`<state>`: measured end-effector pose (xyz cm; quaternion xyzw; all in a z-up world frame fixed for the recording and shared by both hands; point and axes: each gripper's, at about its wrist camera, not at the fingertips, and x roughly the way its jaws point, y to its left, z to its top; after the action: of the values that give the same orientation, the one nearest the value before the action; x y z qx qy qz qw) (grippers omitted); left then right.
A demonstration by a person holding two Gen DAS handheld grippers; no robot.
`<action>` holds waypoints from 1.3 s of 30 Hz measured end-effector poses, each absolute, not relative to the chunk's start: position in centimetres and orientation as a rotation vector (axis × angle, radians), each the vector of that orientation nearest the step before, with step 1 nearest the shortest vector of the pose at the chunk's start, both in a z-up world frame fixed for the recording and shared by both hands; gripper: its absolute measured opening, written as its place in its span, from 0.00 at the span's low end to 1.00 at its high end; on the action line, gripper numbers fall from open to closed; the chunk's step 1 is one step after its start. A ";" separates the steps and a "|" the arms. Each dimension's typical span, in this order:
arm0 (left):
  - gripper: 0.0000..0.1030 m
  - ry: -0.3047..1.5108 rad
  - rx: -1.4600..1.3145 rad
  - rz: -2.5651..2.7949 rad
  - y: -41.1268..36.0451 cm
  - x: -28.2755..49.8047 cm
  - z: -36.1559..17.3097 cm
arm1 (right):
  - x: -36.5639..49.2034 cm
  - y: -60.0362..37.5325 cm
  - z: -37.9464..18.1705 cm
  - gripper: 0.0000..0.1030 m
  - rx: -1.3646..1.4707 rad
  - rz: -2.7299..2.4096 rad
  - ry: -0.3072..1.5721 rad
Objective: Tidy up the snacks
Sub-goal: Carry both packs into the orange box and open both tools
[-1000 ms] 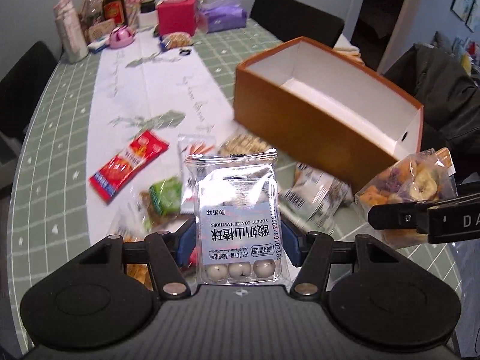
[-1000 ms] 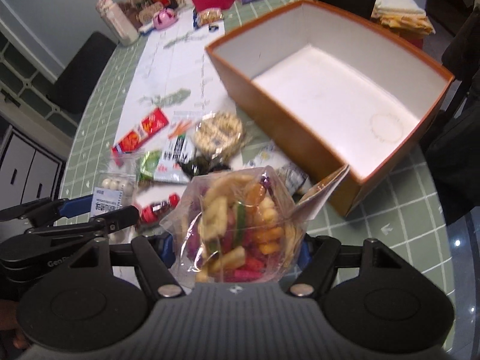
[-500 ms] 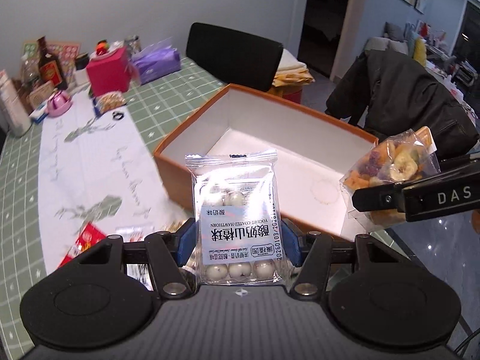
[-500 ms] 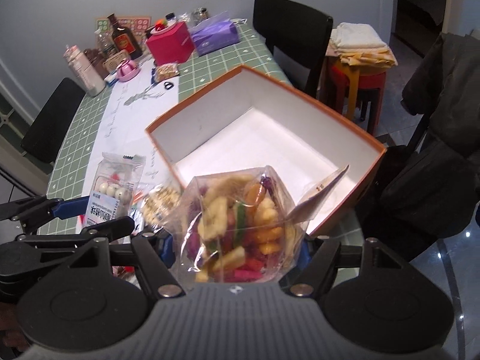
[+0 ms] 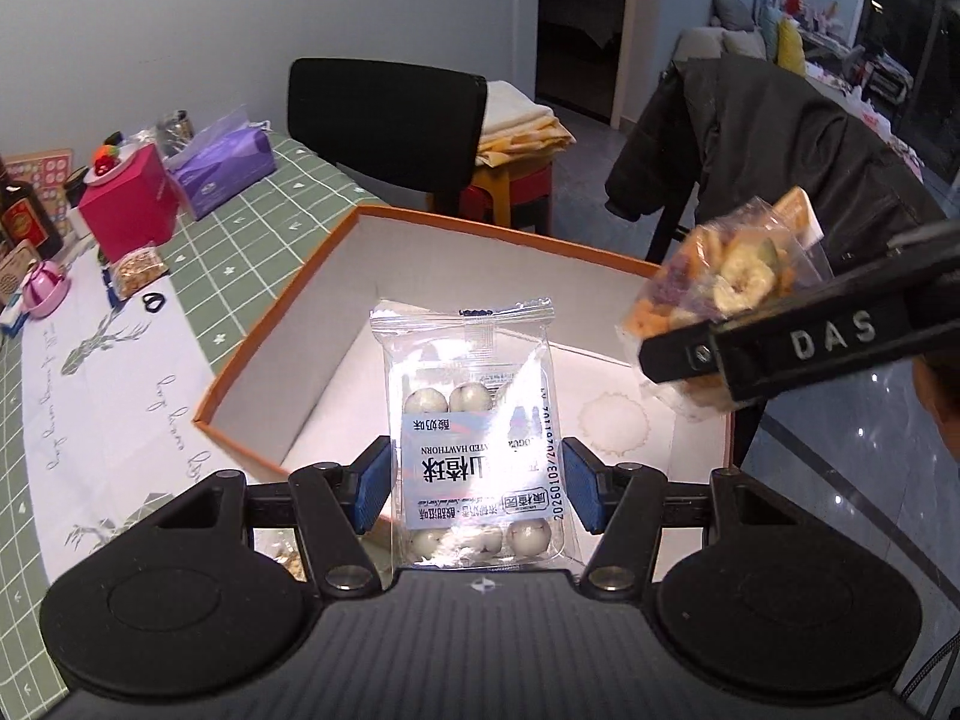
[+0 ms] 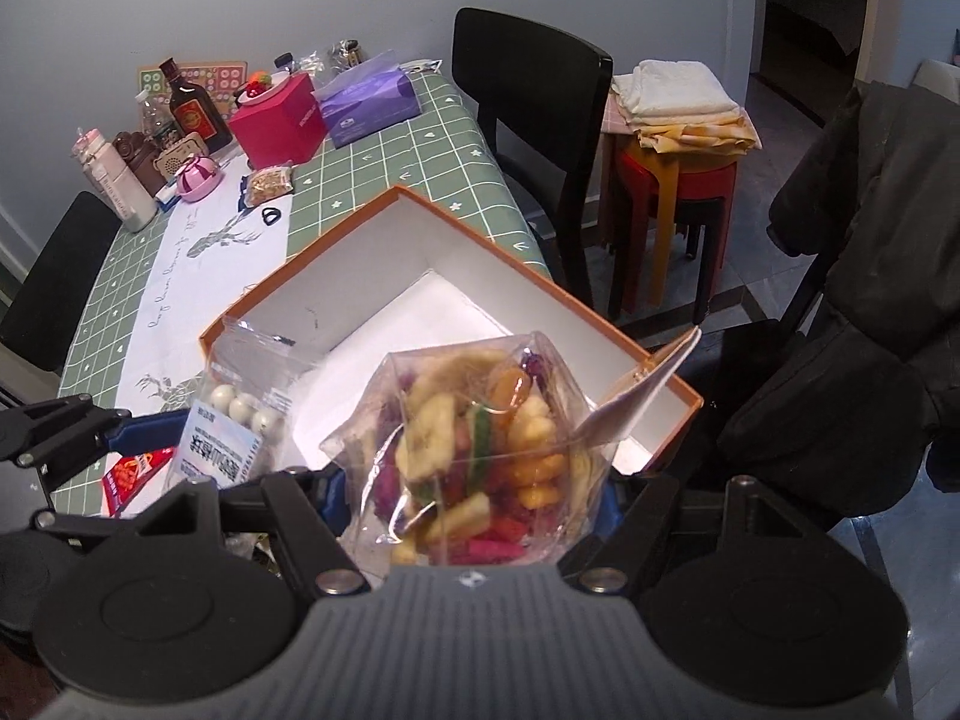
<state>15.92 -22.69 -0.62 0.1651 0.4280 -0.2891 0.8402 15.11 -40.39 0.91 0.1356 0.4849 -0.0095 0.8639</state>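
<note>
Left wrist view. Left gripper (image 5: 474, 483): blue pads clamped on either side of a clear plastic packet of white yogurt-coated hawthorn balls (image 5: 471, 438), held upright over the open orange cardboard box with white lining (image 5: 264, 336). Box floor bare apart from a faint ring mark. Right gripper (image 5: 798, 348) enters at the right edge, its black finger across a clear bag of mixed dried fruit and vegetable chips (image 5: 720, 276), above the box's right end. Green checked tablecloth (image 5: 258, 228) with white runner to the left; red gift box (image 5: 129, 204) and purple tissue pack (image 5: 222, 165) at the far end, well apart.

Right wrist view. Right gripper (image 6: 474, 507): clenched on the chip bag (image 6: 480, 450), which bulges over the near part of the box (image 6: 540, 288). Hawthorn packet (image 6: 234, 426) just beside it on the left.

Risks. The two packets hang near each other; releasing together could let one land on the other or catch a finger. The chip bag sits close to the box's near right rim, so a drop here may strike the wall and tip out toward the floor.

Room. Box interior wide and free; the far corner offers most clearance.
</note>
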 end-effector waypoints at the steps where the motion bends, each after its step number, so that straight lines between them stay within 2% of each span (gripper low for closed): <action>1: 0.66 0.912 0.354 -0.613 -23.1 16.0 -1.0 | 15.6 -40.7 0.6 0.68 0.286 -0.024 1.021; 22: 0.66 1.019 0.517 -0.720 -27.8 16.9 -6.9 | 20.1 -41.9 -6.0 0.68 0.221 0.040 1.196; 39: 0.69 1.100 0.530 -0.767 -28.9 17.1 -8.6 | 21.8 -40.9 -7.3 0.69 0.123 0.098 1.262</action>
<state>17.09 -28.88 -8.65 0.2427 0.5035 -0.3509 0.7513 21.77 -40.93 -7.27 0.0574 0.5893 0.0460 0.8046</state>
